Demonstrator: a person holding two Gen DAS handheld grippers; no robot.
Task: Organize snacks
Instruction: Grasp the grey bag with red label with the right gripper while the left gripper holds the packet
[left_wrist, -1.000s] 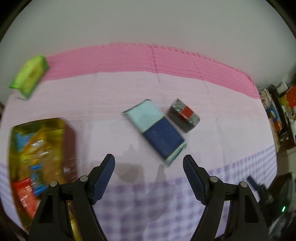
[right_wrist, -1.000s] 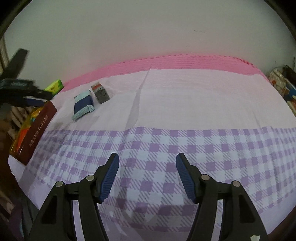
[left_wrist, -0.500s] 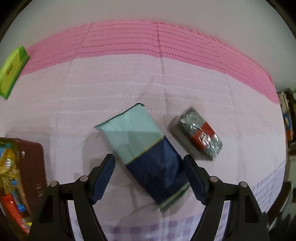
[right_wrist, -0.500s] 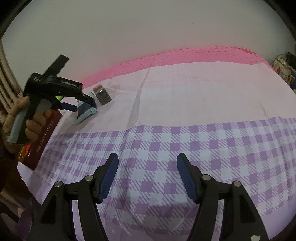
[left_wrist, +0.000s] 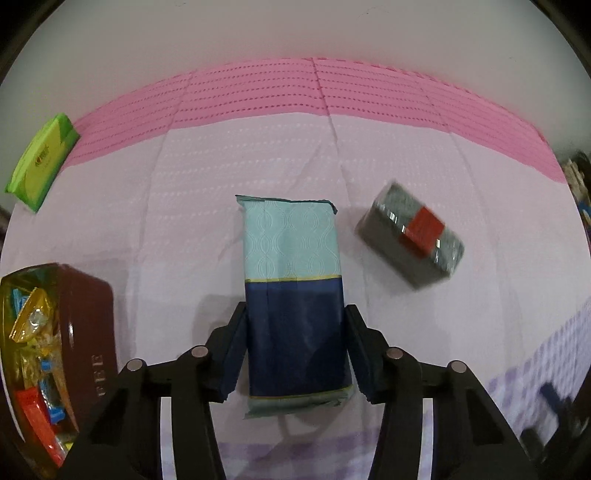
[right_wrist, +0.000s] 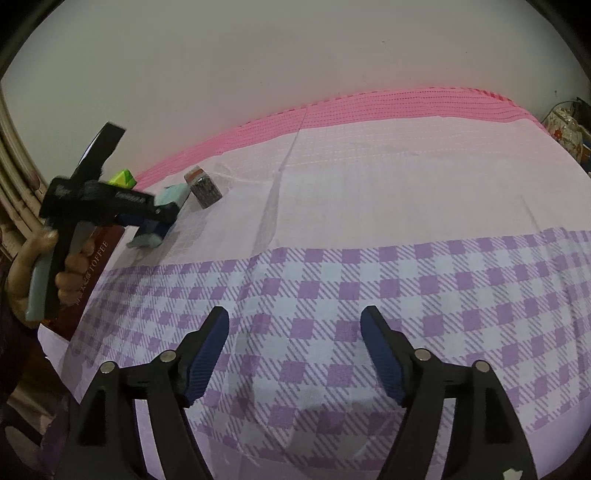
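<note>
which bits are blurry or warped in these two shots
Left wrist view: the grey pack with the red label is smeared by motion, the teal and navy packet in the left claw stays sharp. Right wrist view: that claw and the hand blur. Fisheye bends the pink cloth edge in both.

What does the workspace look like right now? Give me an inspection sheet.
Surface: cloth with pink band, pale middle and purple checks.
Job's things: teal-and-navy packet lying flat between the left gripper's pads; grey packet with red label to its right, apart; green packet at far left edge; maroon toffee tin open, full of wrapped sweets.
Clutter: nothing seen.
Grippers: left gripper shut on the packet's navy end; right gripper open, empty, over the checks.
Cables: nothing seen.
Surroundings: plain wall behind; patterned object at far right.
</note>
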